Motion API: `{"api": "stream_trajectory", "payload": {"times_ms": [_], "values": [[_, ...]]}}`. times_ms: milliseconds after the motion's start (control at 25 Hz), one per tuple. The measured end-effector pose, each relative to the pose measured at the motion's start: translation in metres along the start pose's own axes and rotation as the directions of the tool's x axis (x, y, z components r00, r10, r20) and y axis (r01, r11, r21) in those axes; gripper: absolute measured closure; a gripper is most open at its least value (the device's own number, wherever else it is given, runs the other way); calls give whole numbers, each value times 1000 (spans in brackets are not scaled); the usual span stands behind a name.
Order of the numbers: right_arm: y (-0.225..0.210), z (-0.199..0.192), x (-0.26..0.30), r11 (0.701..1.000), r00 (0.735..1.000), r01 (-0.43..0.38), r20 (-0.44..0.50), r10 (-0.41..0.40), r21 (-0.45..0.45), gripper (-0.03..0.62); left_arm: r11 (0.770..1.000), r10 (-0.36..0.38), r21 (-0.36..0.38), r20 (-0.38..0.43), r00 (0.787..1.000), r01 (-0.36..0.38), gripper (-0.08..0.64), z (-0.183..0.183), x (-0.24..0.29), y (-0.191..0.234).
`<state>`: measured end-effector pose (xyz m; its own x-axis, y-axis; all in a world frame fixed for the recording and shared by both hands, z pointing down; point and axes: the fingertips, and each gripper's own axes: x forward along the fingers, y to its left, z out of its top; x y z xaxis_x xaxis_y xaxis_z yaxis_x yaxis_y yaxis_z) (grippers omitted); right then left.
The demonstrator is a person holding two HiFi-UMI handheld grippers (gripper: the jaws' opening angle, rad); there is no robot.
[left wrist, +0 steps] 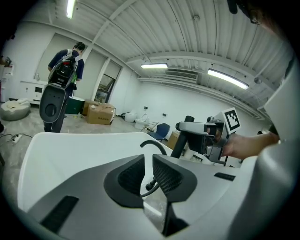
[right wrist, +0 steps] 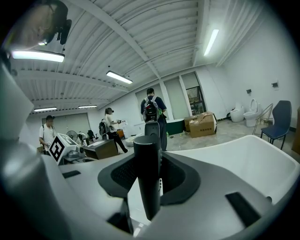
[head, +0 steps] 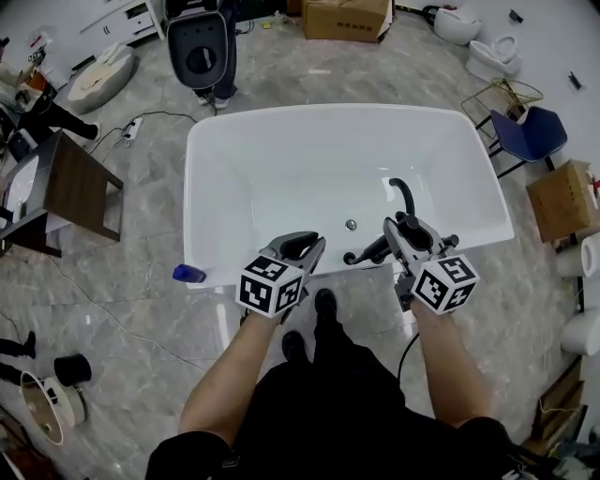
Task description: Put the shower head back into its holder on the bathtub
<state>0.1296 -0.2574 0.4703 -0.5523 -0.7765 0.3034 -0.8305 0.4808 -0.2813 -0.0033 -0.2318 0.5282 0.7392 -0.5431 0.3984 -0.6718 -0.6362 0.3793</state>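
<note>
The white bathtub (head: 225,141) lies in front of me, and a black curved faucet spout (head: 403,192) stands on its near right rim. My right gripper (head: 398,234) hangs over that rim, shut on the black shower head handle (head: 367,253). In the right gripper view the handle (right wrist: 147,178) stands upright, clamped between the pads of the right gripper (right wrist: 149,173). My left gripper (head: 305,248) hovers over the near rim to the left. Its jaws (left wrist: 146,173) stand a narrow gap apart with nothing pressed between them. I cannot pick out the holder itself.
A small blue object (head: 187,274) sits at the tub's near left corner. A person with a backpack (head: 202,47) stands beyond the tub. A dark wooden table (head: 66,187) is at left, a blue chair (head: 530,131) at right, and a cardboard box (head: 347,19) at the back.
</note>
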Motion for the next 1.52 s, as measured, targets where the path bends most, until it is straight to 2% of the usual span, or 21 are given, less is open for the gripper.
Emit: {"api": "stream_trajectory", "payload": {"times_ms": [400,680,920,1240,1520], "values": [[-33,-63,31,1000,992,-9,-129,12,27,456,998,22,-56,-109,994,-28,498,-28,32,14],[-39,-101,46,1000,978,-9,-207,9,-3,456,996,48,-72,-165,985,-61,503,-46,43,26],[-45,-128,55,1000,966,4,-258,-6,-10,456,992,62,-97,-177,982,-80,505,-54,40,30],[-58,-153,64,1000,953,16,-301,-23,-26,456,994,61,-75,-175,983,-75,506,-49,51,28],[-68,-172,71,999,935,34,-351,-42,-29,456,992,48,-107,-186,981,-69,508,-56,52,24]]}}
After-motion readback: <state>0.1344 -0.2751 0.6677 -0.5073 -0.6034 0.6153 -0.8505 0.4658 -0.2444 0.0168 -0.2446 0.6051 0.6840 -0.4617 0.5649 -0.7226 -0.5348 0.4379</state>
